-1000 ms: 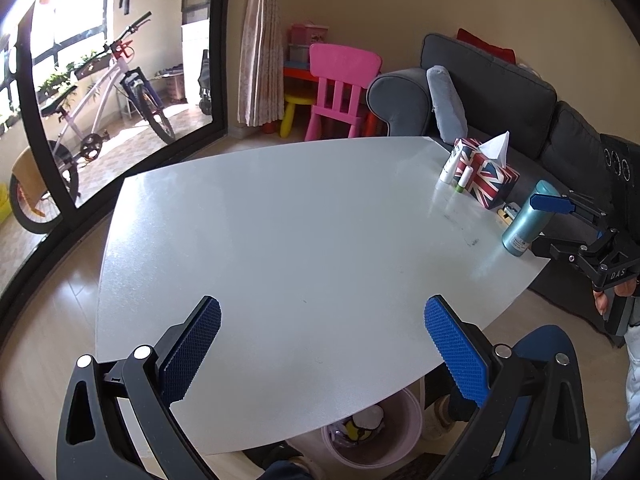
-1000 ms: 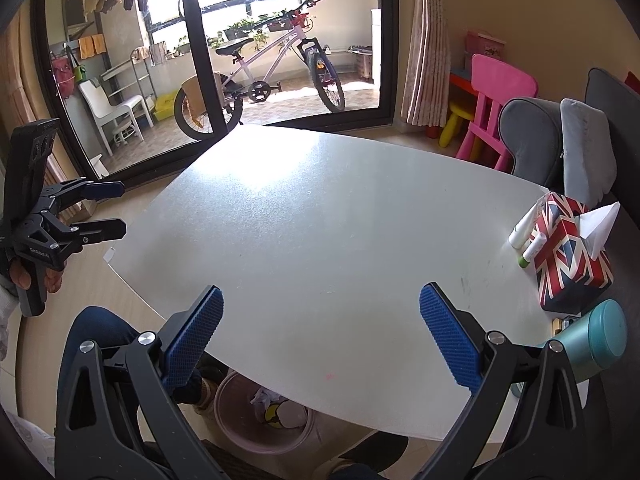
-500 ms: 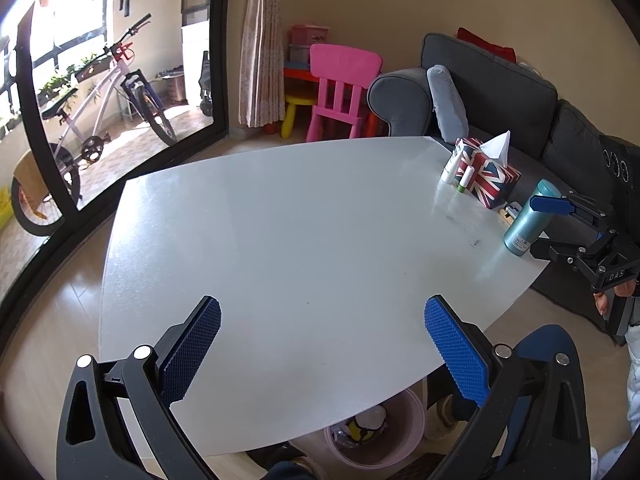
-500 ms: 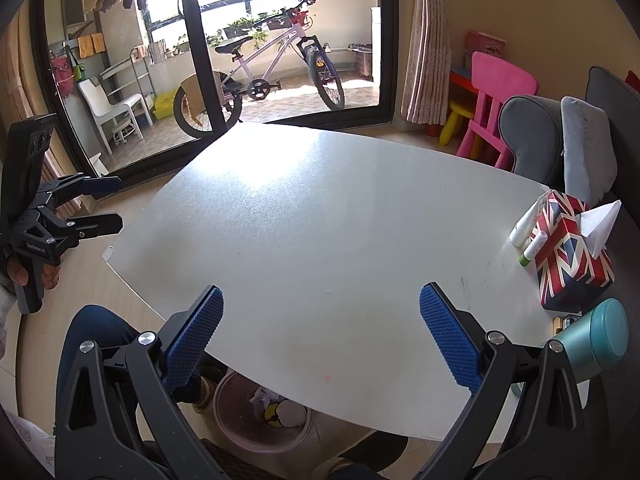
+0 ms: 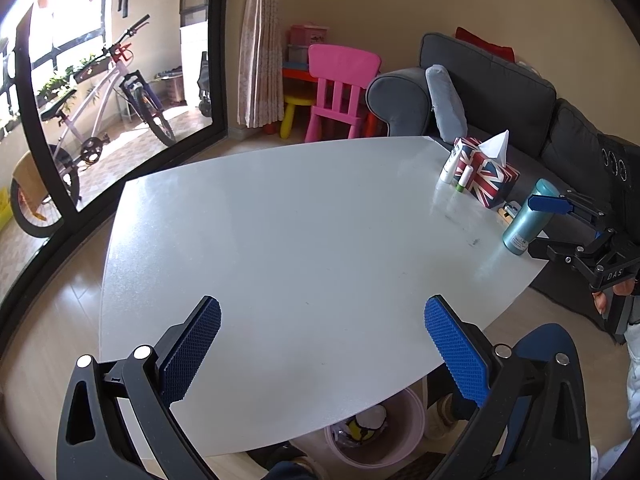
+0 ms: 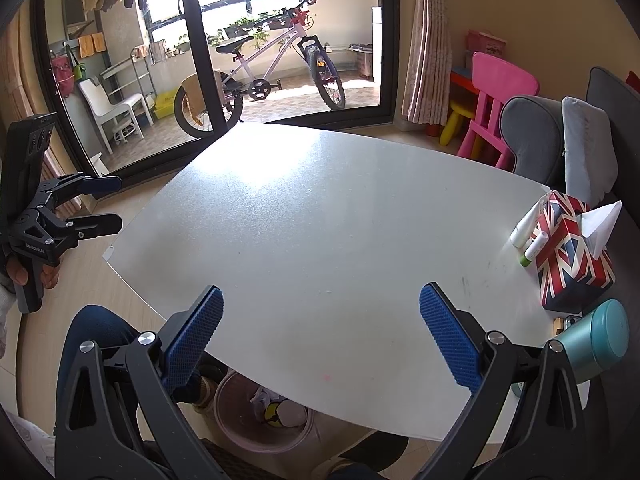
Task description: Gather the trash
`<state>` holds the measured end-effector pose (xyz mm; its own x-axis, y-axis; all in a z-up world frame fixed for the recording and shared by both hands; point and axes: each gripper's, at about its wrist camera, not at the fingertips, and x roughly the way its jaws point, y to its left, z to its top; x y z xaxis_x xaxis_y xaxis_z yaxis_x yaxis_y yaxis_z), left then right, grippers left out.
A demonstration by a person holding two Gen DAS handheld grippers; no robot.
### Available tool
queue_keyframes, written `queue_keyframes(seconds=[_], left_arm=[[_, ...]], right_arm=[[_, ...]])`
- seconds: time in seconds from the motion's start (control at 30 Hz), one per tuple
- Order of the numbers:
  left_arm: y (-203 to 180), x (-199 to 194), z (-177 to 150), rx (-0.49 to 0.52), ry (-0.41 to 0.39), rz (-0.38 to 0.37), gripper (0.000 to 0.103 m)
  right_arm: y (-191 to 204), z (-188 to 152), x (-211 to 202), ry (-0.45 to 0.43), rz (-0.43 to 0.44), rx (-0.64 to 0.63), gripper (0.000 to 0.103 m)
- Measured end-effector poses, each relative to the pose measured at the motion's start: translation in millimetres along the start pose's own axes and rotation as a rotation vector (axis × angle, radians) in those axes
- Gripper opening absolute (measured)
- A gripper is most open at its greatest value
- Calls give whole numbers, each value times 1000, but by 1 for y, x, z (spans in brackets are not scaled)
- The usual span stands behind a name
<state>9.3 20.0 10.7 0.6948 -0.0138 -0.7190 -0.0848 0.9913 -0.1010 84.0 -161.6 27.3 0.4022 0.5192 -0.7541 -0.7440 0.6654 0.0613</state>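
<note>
Evidently both claws, left claw (image 5: 322,344) and right claw (image 6: 320,338), agape, empty above table (image 5: 280,220).

Over the last second we have drawn the left gripper (image 6: 116,204) slightly toward the left edge of the right wrist frame, and the right gripper (image 5: 532,224) toward the right edge of the left wrist frame, beside the teal bottle (image 5: 528,218).

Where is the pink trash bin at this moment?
The pink trash bin stands on the floor under the near edge of the white table, low in both wrist views, with trash inside it.
</note>
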Motion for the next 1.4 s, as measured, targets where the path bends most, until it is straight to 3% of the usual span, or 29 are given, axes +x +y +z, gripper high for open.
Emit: queue_keyframes(seconds=[1.4], left_arm=[[-4,0,1,1,2,-8,98]], right_arm=[[1,0,0,0,0,1,97]])
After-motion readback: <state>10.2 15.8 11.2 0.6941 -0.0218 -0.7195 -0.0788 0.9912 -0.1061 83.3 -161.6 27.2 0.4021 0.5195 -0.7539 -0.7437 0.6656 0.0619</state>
